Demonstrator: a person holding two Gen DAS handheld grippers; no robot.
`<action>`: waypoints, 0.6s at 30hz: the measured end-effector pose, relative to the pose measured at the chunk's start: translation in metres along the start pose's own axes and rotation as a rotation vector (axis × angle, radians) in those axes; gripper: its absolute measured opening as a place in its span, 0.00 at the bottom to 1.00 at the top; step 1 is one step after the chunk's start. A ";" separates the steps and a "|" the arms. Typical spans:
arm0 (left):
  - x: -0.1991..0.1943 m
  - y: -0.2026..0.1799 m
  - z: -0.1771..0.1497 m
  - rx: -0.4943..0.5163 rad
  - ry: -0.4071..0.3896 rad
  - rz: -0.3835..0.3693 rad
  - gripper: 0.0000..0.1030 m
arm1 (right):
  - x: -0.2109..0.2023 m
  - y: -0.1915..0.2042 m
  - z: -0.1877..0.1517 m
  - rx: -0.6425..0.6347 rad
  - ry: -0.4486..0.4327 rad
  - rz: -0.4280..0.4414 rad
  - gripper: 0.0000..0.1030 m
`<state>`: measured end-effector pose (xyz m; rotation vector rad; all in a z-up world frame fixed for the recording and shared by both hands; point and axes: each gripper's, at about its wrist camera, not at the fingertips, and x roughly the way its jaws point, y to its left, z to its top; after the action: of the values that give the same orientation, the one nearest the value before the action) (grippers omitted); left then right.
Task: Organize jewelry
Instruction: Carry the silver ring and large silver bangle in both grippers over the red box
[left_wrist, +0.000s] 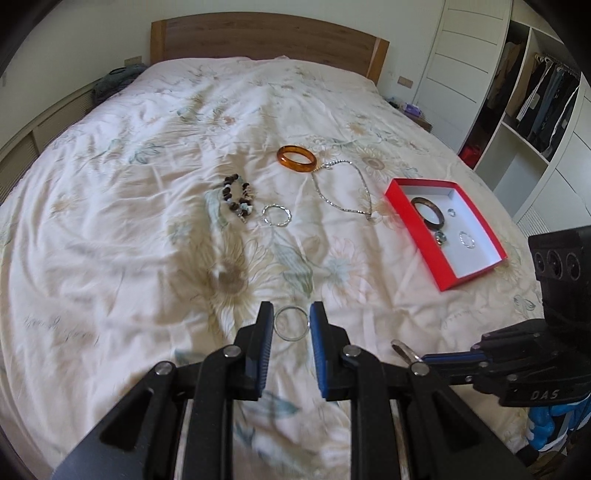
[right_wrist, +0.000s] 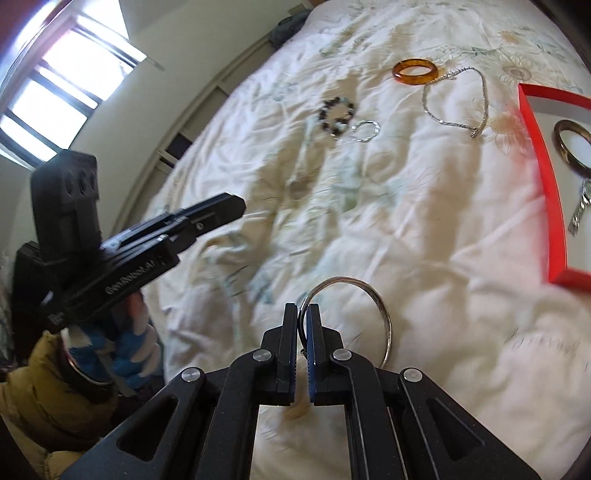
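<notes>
A thin silver bangle (right_wrist: 369, 306) is pinched by its rim between the narrow jaws of the right gripper (right_wrist: 304, 314), its loop standing out to the right of the jaws above the bed (right_wrist: 424, 221). The left gripper (left_wrist: 291, 317) holds a smaller silver ring (left_wrist: 291, 324) between its blue pads (left_wrist: 317, 325), the jaws narrow and pressing on both sides of the ring. Further up the floral bedspread lie an amber bangle (left_wrist: 296, 158), a silver chain necklace (left_wrist: 341, 188) touching that bangle at one end, a dark beaded bracelet (left_wrist: 238, 197) and, just beside it, a twisted silver bracelet (left_wrist: 276, 215). To the right of these sits a red box (left_wrist: 413, 236) with a white inside, and in it lie a dark brown bangle (left_wrist: 428, 213), a small silver ring (left_wrist: 466, 239) and two small pieces too small to tell. In the right wrist view the left gripper appears at the left edge, carried by a hand in a blue and white glove (right_wrist: 125, 343) with a mustard sleeve (right_wrist: 40, 398). A wooden headboard (left_wrist: 266, 40) closes the far end of the bed, and an open wardrobe (left_wrist: 535, 92) with hanging clothes stands at the right
</notes>
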<state>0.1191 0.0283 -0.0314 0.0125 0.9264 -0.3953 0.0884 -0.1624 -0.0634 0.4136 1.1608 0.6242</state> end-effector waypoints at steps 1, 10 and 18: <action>-0.005 -0.001 -0.003 -0.004 -0.005 0.002 0.18 | -0.005 0.004 -0.004 0.001 -0.008 0.007 0.04; -0.040 -0.026 -0.020 0.003 -0.042 0.007 0.18 | -0.042 0.020 -0.032 -0.009 -0.085 0.036 0.04; -0.060 -0.066 -0.021 0.065 -0.065 -0.012 0.18 | -0.075 0.013 -0.049 0.013 -0.168 0.037 0.04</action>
<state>0.0487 -0.0093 0.0127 0.0536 0.8493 -0.4344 0.0197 -0.2018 -0.0189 0.4898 0.9993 0.6024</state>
